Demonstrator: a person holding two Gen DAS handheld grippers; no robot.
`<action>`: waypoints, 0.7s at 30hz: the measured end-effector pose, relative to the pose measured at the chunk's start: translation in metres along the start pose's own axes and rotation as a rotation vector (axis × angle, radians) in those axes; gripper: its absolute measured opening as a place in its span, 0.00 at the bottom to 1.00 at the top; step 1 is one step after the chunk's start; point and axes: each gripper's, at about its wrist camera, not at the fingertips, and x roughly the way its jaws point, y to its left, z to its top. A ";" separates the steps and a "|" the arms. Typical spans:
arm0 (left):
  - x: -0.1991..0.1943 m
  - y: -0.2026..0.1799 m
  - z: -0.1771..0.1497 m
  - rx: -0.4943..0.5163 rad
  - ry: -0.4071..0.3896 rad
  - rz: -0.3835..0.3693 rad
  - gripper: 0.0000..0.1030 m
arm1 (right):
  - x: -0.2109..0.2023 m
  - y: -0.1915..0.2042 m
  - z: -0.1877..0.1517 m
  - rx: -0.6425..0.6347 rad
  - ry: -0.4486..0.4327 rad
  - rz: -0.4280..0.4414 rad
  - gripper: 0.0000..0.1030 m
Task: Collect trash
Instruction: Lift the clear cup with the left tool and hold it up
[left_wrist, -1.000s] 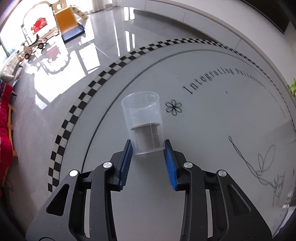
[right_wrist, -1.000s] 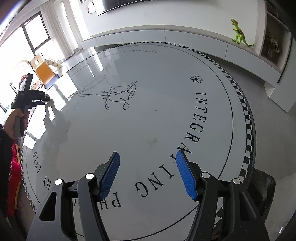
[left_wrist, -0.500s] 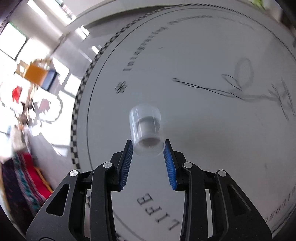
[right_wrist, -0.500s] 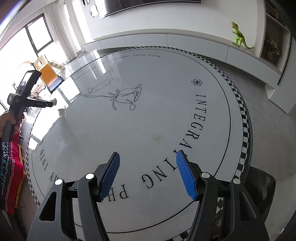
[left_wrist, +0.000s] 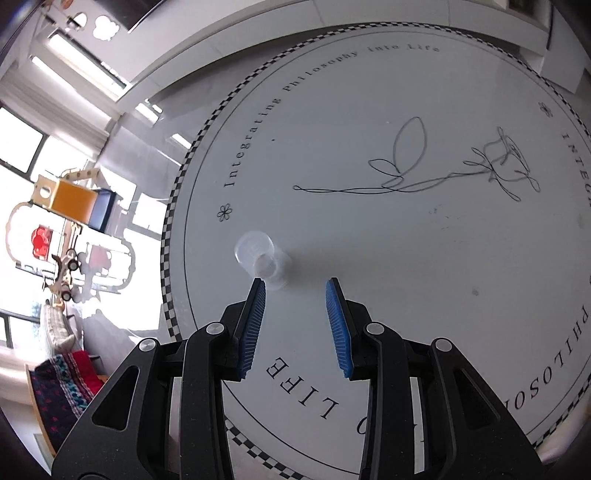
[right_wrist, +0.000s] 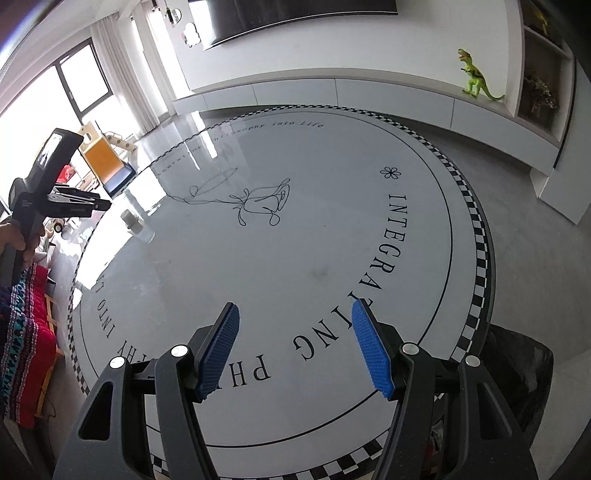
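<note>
A wide round white desk with a black-and-white chequered rim, curved black lettering and a line drawing of a flower fills both wrist views. The one piece of trash in sight is a small clear plastic cup with something paler nested inside it. It appears to lie on its side on the desk near the rim, just past the tip of one blue pad. The left hand-held gripper points steeply down at the desk with its jaws apart and nothing between them. The cup sits outside the gap, off to that side. In the right wrist view a person's hand holds that tool above the desk, with the cup small and glare-washed below it. The right hand-held gripper hangs over the near part of the desk, well apart from the cup, its jaws wide and empty. A dark glossy shape, possibly a bin bag, shows below the desk's edge beside it. The step in hand looks like picking up the cup, which is not yet gripped. The next move likely calls for sliding the left tool sideways until the pads straddle the cup, then closing gently, since a light round cup on a slick top may roll or skid away.
</note>
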 end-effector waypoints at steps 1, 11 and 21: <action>0.002 0.003 0.000 -0.011 0.001 0.000 0.33 | 0.000 0.001 0.000 -0.001 0.000 -0.001 0.63; 0.035 0.029 0.008 -0.104 0.036 0.019 0.33 | 0.012 0.009 0.005 -0.012 0.017 -0.010 0.63; 0.060 0.048 0.013 -0.214 0.010 -0.044 0.72 | 0.028 0.009 0.009 -0.019 0.047 -0.022 0.63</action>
